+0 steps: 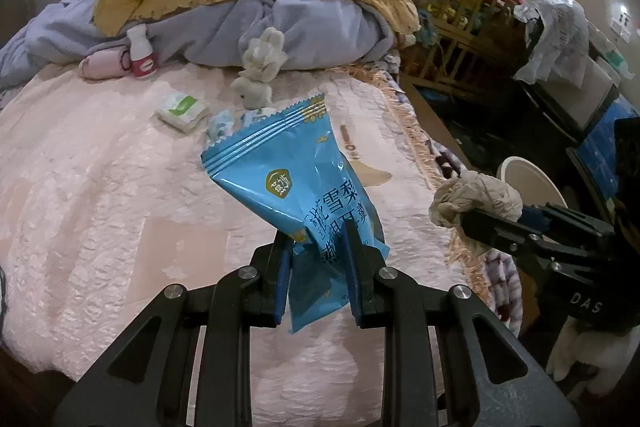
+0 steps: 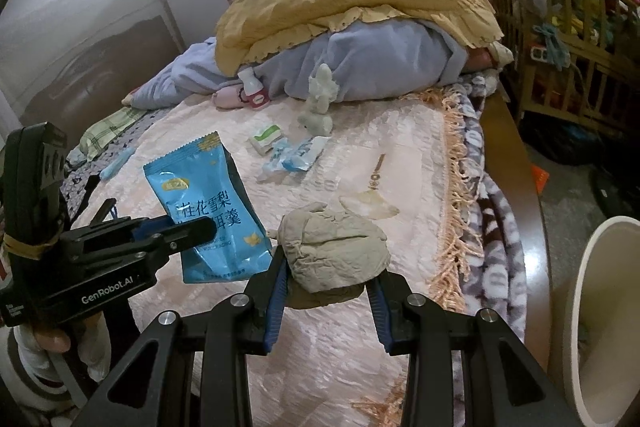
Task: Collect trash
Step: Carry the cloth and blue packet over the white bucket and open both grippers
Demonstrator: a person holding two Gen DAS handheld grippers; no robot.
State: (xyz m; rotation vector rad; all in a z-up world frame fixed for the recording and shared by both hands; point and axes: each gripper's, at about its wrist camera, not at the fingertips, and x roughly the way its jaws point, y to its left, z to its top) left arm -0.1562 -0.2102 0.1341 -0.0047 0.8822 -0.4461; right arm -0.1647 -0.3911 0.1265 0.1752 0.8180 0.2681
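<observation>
Both tongs are hovering over the bed, each clamped on trash. Left tongs are pinching a blue packet near its lower end, so the packet is standing up between the fingers. Beyond them a tissue pack, a clear wrapper and a white wad are lying on the cover, with a small bottle farther back to their left. Right tongs are squeezing a grey paper ball, which is sitting between the fingers and bulging above them. To their right, off the bed edge, a white bin is standing close by.
</observation>
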